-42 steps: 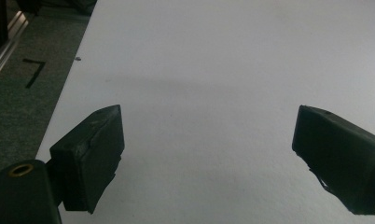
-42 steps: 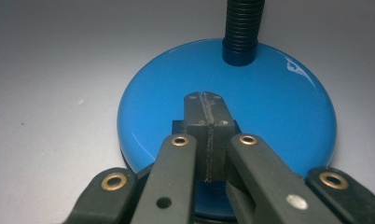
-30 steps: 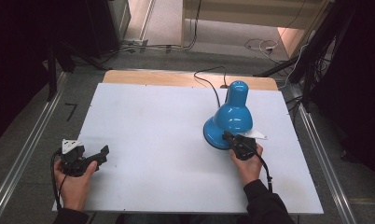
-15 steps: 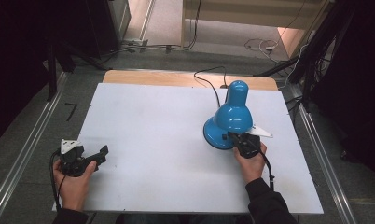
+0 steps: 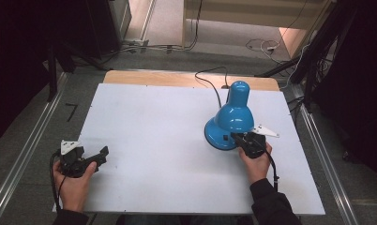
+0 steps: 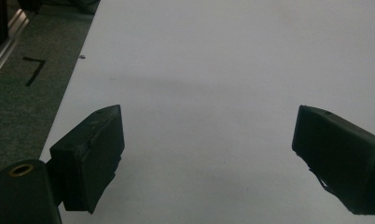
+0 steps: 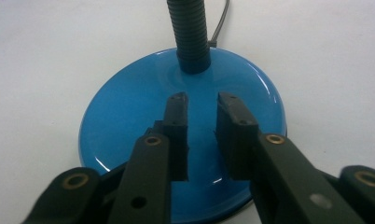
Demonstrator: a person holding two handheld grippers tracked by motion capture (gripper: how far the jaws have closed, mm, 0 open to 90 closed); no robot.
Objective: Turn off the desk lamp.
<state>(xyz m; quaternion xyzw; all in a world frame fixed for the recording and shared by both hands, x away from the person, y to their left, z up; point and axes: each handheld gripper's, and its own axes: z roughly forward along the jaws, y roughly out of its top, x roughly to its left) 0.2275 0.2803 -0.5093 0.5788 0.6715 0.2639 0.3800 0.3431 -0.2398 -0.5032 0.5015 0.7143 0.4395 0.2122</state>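
Right gripper over the blue lamp's base

The right gripper [image 7: 200, 135] hovers above the round base [image 7: 129, 121] of the blue lamp [image 5: 231, 117]; its jaws have just been opening and stand a narrow gap apart, gripping nothing (the ribbed neck [image 7: 190, 32] rises just beyond them). The left gripper [image 6: 209, 158], jaws wide apart, rests over the bare white table [image 6: 213, 56], well apart from the lamp.

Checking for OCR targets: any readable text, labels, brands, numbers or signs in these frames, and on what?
"7": a black mark shaped like a 7 on the grey floor left of the table, seemingly tape; it may be only a corner marker.
Blue desk lamp: no brand or label readable on base or shade.
Left tongs and right tongs: no lettering visible.
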